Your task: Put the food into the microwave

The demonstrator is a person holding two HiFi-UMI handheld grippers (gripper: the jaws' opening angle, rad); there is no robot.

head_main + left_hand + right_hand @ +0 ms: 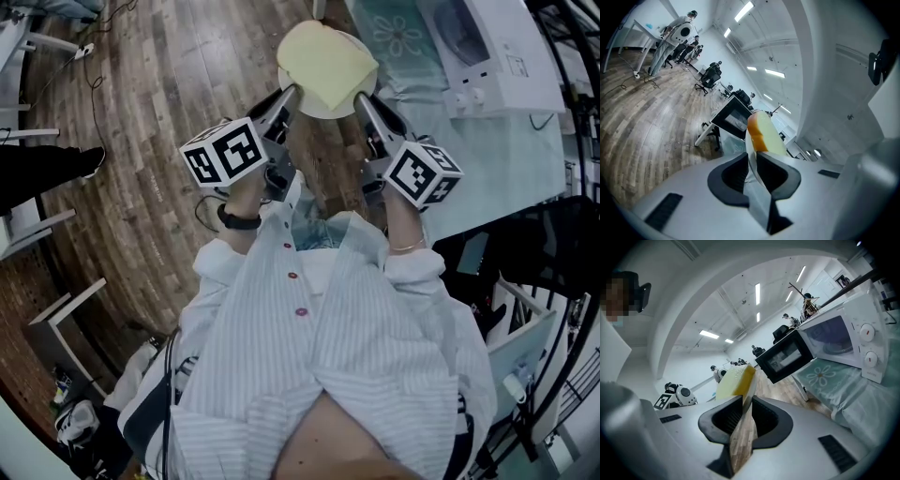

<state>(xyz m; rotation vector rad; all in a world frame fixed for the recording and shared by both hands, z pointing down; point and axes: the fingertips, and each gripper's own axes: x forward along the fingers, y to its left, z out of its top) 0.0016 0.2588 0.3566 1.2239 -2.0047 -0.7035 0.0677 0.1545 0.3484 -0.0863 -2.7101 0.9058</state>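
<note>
A white plate [307, 106] with a pale yellow slice of bread [326, 61] on it hangs above the wooden floor, level between both grippers. My left gripper [289, 96] is shut on the plate's left rim and my right gripper [360, 99] is shut on its right rim. The left gripper view has the plate's thin edge [748, 143] pinched in the jaws, with the bread [762, 133] beyond. In the right gripper view the plate's edge [751, 380] and the bread [733, 379] sit the same way. The white microwave [843, 341] stands ahead on the right, its dark door [785, 359] swung open.
The microwave [487, 47] rests on a table with a teal flowered cloth [487, 141]. A person's leg and shoe [56, 169] stand at the left, with cables on the floor. Desks, office chairs [708, 75] and other people fill the far room.
</note>
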